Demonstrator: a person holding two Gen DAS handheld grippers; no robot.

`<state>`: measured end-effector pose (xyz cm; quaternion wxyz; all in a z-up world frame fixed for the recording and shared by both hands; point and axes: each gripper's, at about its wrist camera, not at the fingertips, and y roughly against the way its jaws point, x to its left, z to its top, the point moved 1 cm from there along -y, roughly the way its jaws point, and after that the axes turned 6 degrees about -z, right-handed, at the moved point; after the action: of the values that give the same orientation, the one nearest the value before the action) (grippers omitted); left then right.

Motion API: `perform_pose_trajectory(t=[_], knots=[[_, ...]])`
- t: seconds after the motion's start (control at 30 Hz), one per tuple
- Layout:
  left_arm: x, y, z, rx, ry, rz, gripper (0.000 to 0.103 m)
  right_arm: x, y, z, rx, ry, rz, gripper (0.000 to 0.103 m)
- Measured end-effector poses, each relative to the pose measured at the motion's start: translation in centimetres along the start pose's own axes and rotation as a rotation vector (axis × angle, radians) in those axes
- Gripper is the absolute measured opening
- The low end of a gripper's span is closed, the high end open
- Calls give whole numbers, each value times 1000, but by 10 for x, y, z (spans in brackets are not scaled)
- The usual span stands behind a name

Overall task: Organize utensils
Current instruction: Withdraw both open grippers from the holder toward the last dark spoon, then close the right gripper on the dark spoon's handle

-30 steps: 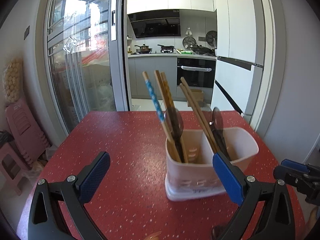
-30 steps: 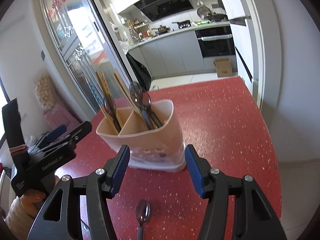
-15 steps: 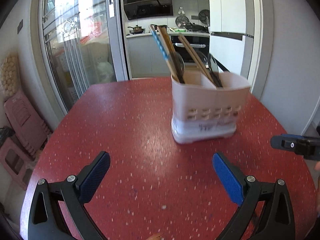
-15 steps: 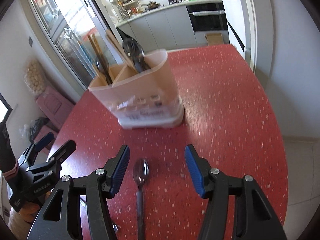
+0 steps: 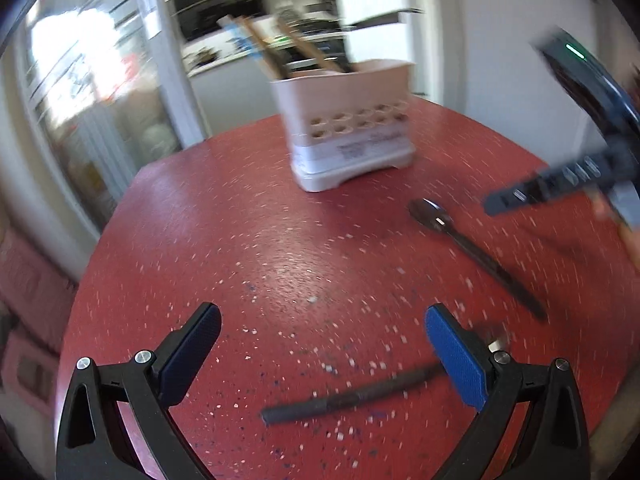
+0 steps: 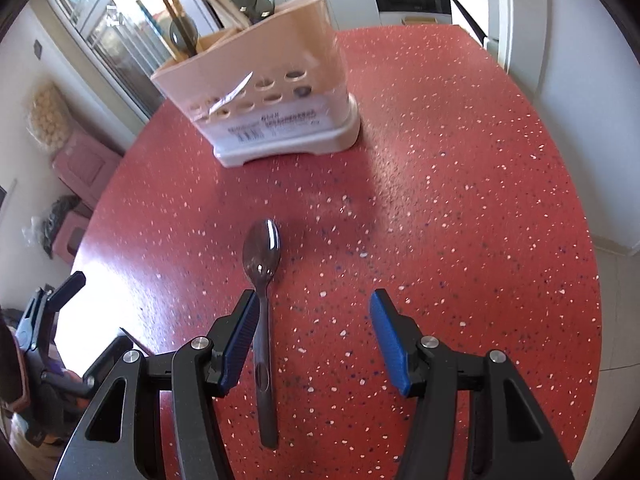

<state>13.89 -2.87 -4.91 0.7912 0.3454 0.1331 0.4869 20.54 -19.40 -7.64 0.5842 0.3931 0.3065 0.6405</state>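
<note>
Both grippers are pointing downward at the red speckled desk [image 6: 460, 128]. The right gripper [image 6: 312, 336] is hovering low w/ jaws standing moderately apart and gripping nothing; a dark spoon [image 6: 262, 268] is lying flat on the desk, bowl toward the holder, its handle running just inside the left finger [image 6: 240, 336], contact unclear. The left gripper [image 5: 322, 356] is hanging over the desk's near edge, jaws wide and empty, w/ a second dark utensil handle [image 5: 348, 398] lying crosswise between them, its far end hidden behind the right pad [image 5: 456, 360]. The view is blurred. A pale two-compartment utensil holder [image 6: 276, 92] is standing upright further back, holding wooden chopsticks [image 5: 308, 48] and dark spoons in both compartments.
</note>
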Motion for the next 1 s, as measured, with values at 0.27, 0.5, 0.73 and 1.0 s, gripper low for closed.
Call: perform_pose_trajectory(t=[0.27,0.5,0.73,1.0], knots=[[-38,-10,0,60,-279,-101,103,24,-11,-1,62,84,-22,61],[-45,-24,-3,110,-347,-140,103,47,-22,7,111,167,-58,61],[-43,-25,-3,151,-423,-204,103,67,-42,14,188,214,-108,56],[-52,-27,-1,212,-510,-278,103,83,-51,10,202,280,-182,45]])
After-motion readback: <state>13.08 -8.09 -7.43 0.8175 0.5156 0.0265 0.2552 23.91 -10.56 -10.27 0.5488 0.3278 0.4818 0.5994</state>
